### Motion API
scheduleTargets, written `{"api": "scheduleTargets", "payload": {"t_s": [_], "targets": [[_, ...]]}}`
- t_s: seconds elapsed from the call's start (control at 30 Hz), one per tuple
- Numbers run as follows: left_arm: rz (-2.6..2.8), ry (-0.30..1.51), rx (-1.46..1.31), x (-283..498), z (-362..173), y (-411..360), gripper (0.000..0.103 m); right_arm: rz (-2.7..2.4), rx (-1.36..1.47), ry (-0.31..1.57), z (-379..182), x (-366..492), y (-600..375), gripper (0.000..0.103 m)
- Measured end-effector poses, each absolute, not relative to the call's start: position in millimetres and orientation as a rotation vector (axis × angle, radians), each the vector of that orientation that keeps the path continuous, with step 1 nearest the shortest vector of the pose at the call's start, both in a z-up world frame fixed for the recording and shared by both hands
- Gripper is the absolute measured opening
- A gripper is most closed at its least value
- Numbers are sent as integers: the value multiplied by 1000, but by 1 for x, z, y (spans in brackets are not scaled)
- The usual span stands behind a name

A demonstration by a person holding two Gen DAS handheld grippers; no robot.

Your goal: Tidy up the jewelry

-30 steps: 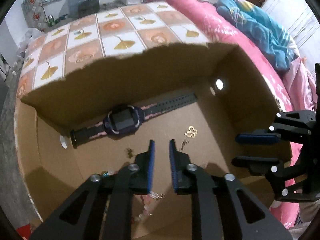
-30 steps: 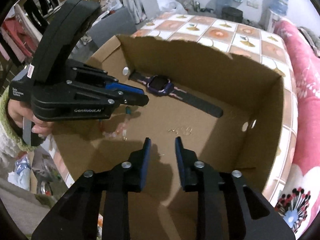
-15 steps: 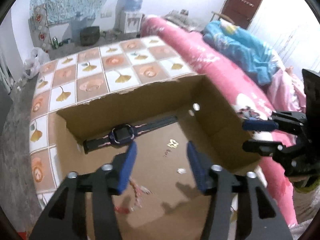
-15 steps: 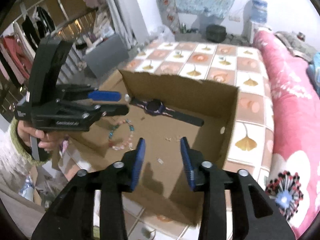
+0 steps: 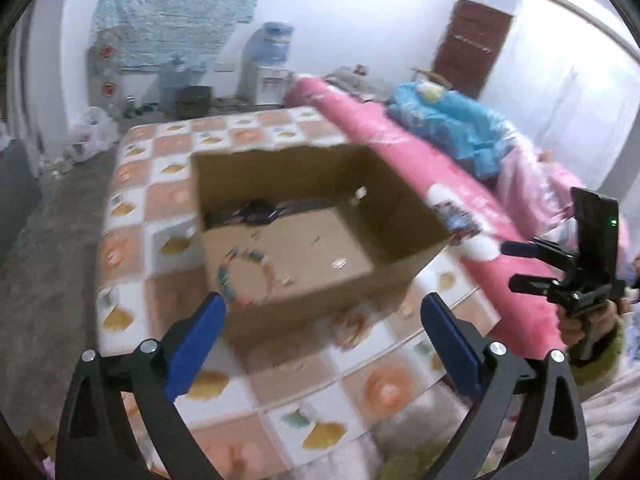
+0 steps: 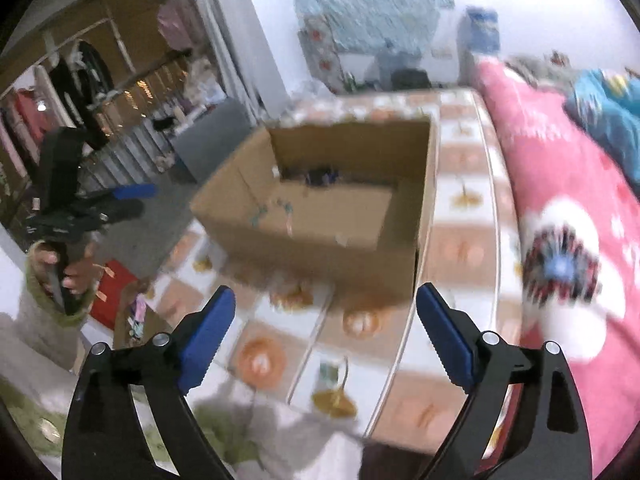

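Observation:
An open cardboard box (image 5: 400,256) (image 6: 320,240) sits on a tiled mat. Inside lie a dark watch (image 5: 260,212) (image 6: 320,176) by the far wall, a beaded bracelet (image 5: 244,276) (image 6: 276,210) near the front, and small bits of jewelry (image 5: 340,264). My left gripper (image 5: 320,316) is open and empty, held well back from and above the box. My right gripper (image 6: 324,312) is open and empty, also held back from the box. Each gripper shows in the other's view, the right one (image 5: 524,264) and the left one (image 6: 128,200).
The tiled mat (image 5: 168,208) covers a bed. A pink quilt (image 5: 420,160) (image 6: 560,168) and a blue blanket (image 5: 452,124) lie along the right. A water dispenser (image 5: 268,64) stands at the back wall. Clothes racks (image 6: 80,92) stand at the left.
Both grippers have pulled up and back out of the box and opened wide. The box now looks smaller and farther away.

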State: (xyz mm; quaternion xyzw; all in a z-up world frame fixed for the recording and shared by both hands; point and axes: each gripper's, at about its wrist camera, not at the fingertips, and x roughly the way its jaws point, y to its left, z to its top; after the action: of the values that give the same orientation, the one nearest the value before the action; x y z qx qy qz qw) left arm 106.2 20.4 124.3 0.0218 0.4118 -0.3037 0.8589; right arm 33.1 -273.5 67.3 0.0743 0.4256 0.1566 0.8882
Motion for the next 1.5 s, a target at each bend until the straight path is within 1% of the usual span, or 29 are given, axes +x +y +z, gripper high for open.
{"api": "scheduleTargets", "payload": {"t_s": [0.2, 0.3, 0.37, 0.43, 0.53, 0.8, 1.23, 1.5], "targets": [[-474, 972, 134, 91, 58, 16, 97, 210, 138, 1039, 5, 35, -248, 88], [-415, 1015, 188, 89, 22, 5, 97, 134, 88, 1086, -15, 45, -239, 88], [-383, 1031, 239, 87, 9, -1, 97, 73, 47, 1108, -25, 45, -236, 89], [-388, 1028, 250, 84, 5, -3, 97, 22, 0, 1124, -32, 50, -231, 89], [-391, 1032, 240, 81, 1, 0, 97, 18, -4, 1133, -38, 53, -228, 95], [-348, 1080, 180, 91, -9, 3, 97, -32, -44, 1175, -62, 57, -227, 95], [-249, 1160, 215, 99, -33, -26, 97, -34, -2, 1149, -64, 53, -237, 95], [-238, 1147, 206, 97, -33, -30, 97, -29, -4, 1136, -67, 50, -238, 95]]}}
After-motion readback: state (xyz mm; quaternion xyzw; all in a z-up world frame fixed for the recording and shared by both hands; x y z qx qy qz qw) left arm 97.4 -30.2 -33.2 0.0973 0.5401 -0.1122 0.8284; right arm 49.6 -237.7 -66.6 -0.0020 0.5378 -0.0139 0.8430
